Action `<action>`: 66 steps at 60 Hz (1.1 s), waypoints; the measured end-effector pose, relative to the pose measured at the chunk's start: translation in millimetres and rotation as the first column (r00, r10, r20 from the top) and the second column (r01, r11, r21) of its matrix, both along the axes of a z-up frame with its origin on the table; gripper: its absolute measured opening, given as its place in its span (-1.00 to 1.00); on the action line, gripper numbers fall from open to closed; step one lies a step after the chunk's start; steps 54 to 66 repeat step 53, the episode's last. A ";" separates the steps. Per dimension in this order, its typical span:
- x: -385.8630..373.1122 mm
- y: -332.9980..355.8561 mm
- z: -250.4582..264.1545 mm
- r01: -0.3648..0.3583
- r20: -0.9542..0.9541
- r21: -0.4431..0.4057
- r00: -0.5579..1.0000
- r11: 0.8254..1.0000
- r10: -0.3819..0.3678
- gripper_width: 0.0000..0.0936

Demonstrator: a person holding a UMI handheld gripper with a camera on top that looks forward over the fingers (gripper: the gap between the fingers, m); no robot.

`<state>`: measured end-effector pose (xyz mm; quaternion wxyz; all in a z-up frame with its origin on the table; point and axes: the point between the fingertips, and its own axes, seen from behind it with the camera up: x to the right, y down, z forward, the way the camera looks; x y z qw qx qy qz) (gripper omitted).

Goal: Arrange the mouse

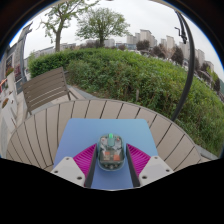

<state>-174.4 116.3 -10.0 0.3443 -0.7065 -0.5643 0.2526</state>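
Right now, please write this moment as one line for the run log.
gripper: shut on mouse | mouse: between pads, above blue mat | support: slatted wooden table | beyond: bench, hedge

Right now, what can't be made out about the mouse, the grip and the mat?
- Mouse, gripper view: its lower part is hidden by the gripper.
- Pad contact: the mouse sits between the pink pads; whether they press it is unclear.
- Blue mat: its near edge is covered by the fingers.

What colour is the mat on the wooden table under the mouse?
Blue. The mat shows in the gripper view, lying on the slatted wooden table, with the mouse between the fingers.
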 end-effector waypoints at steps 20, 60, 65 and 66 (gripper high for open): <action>151.3 -46.2 116.2 -0.034 0.076 -0.014 0.996 0.999 0.035 0.80; 331.2 -103.2 165.1 -0.031 0.124 -0.017 0.992 0.999 0.032 0.84; 331.2 -103.2 165.1 -0.031 0.124 -0.017 0.992 0.999 0.032 0.84; 331.2 -103.2 165.1 -0.031 0.124 -0.017 0.992 0.999 0.032 0.84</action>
